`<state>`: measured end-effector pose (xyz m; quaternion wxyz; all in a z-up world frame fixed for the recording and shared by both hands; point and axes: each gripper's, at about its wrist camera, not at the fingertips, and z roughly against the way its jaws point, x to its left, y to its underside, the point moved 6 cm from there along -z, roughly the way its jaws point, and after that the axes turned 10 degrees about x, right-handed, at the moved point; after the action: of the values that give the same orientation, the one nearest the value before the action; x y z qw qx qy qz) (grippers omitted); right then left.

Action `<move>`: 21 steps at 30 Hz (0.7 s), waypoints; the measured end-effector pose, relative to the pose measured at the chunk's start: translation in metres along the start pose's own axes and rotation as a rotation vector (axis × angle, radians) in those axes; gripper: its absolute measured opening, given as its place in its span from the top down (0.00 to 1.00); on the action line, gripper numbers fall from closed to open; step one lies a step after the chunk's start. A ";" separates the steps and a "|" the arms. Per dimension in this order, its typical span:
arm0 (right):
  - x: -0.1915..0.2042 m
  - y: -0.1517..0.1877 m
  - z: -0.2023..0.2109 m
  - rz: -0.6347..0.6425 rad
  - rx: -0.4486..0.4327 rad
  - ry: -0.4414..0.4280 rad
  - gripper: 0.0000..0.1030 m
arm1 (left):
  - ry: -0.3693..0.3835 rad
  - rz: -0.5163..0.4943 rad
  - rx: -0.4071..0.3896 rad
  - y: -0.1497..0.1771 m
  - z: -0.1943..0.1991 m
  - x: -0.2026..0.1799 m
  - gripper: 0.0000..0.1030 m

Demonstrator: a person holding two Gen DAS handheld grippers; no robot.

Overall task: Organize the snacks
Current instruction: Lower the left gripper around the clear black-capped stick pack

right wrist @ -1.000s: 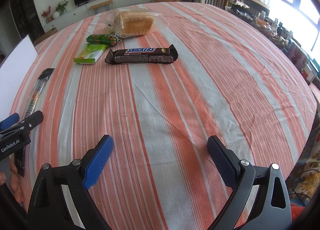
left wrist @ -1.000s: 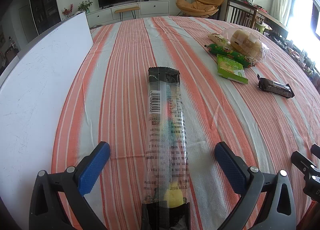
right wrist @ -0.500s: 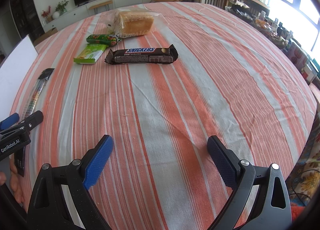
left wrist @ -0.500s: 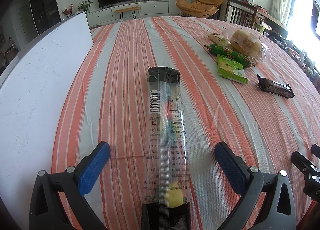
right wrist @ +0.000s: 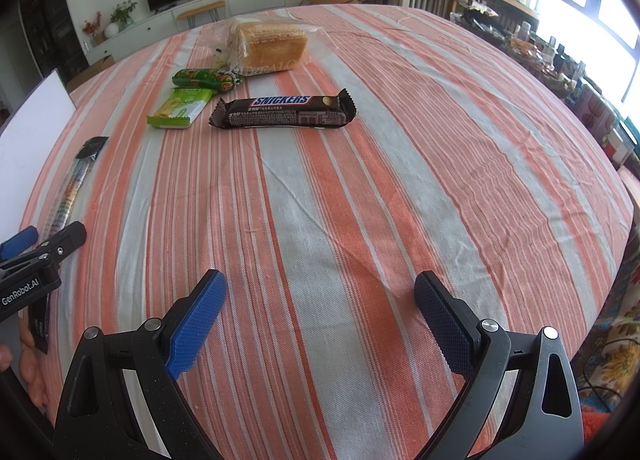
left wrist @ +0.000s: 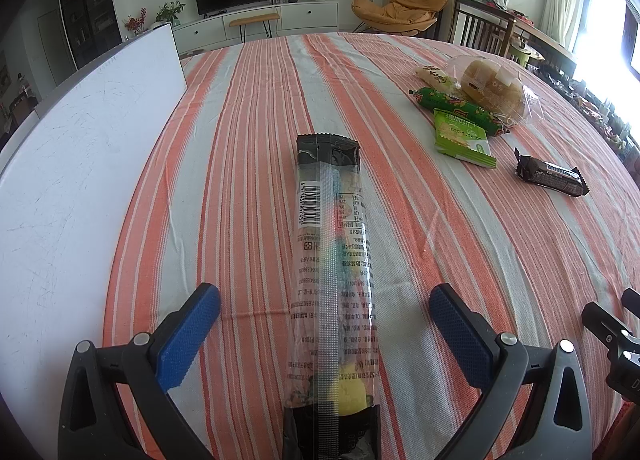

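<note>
On striped woven cloth [left wrist: 248,164], long clear crinkly packet [left wrist: 332,260] between spread left tool [left wrist: 324,324], right tool [right wrist: 320,316] spread, ridged pads [right wrist: 196,324].

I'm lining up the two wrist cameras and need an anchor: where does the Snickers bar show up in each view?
Left wrist: the Snickers bar lies far right, mid-height, seen end-on, right of the green packet.
Right wrist: it lies upper centre, label readable, right of that packet.
Shared landmark: the bagged bread, behind the bar in both views.
</note>
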<state>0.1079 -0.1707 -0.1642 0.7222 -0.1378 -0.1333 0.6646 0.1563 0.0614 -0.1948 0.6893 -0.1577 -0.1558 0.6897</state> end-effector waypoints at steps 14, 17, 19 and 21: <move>0.000 0.000 0.000 0.000 0.000 0.000 0.06 | 0.000 0.000 0.000 0.000 0.000 0.000 0.00; 0.000 0.000 -0.001 0.000 0.000 0.001 0.06 | 0.000 0.000 0.000 0.000 0.000 0.000 0.00; 0.000 0.000 -0.001 0.001 0.000 0.001 0.06 | 0.000 0.000 0.000 0.000 0.000 0.000 0.00; -0.001 0.000 0.000 -0.001 0.006 -0.006 0.06 | 0.000 0.000 0.000 0.000 0.000 0.000 0.00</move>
<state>0.1082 -0.1716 -0.1643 0.7224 -0.1334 -0.1335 0.6652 0.1562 0.0614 -0.1948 0.6893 -0.1577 -0.1560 0.6897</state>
